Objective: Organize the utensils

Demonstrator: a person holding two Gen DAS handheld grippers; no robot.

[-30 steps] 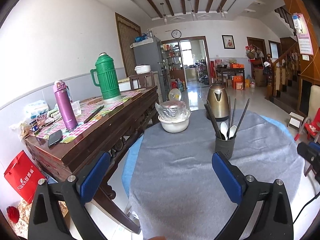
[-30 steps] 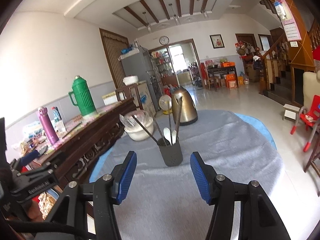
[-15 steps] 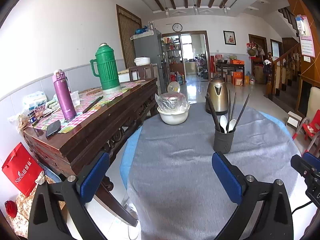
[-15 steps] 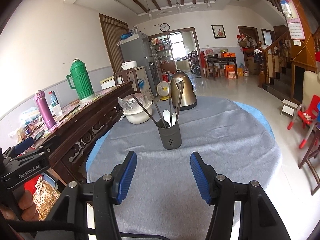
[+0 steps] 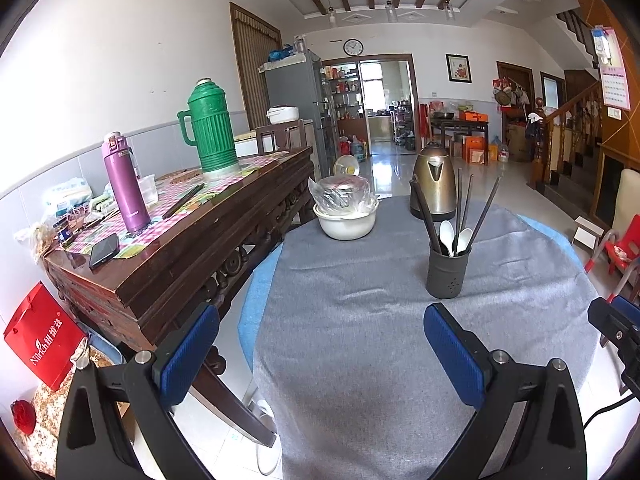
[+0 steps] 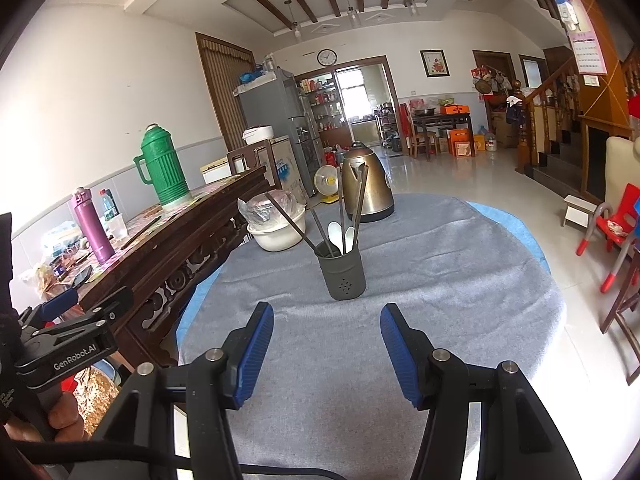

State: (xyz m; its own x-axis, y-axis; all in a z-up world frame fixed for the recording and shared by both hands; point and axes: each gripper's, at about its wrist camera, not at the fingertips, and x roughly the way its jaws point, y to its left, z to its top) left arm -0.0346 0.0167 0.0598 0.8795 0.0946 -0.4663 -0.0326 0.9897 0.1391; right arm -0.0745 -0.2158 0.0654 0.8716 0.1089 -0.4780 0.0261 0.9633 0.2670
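A dark grey utensil cup (image 5: 447, 272) (image 6: 343, 274) stands upright on the round table's grey cloth (image 5: 360, 340) (image 6: 440, 280). Dark chopsticks (image 5: 486, 210) (image 6: 290, 220) and white spoons (image 5: 454, 236) (image 6: 338, 234) stick out of it. My left gripper (image 5: 320, 344) hangs open over the table's near left edge, well short of the cup and left of it, with nothing between its blue pads. My right gripper (image 6: 327, 344) is open too, empty, with the cup straight ahead at a short distance.
A white bowl with a plastic-wrapped pot (image 5: 346, 216) (image 6: 276, 228) and a bronze kettle (image 5: 434, 186) (image 6: 368, 182) stand at the table's far side. A wooden sideboard (image 5: 180, 248) on the left carries a green thermos (image 5: 210, 132), a purple flask (image 5: 126, 188) and a phone (image 5: 104, 245). Red chairs (image 6: 616, 228) stand at right.
Both views have tilted downward and drawn slightly back, so the cup sits lower and the table's near part shows more. Both grippers stay open and empty.
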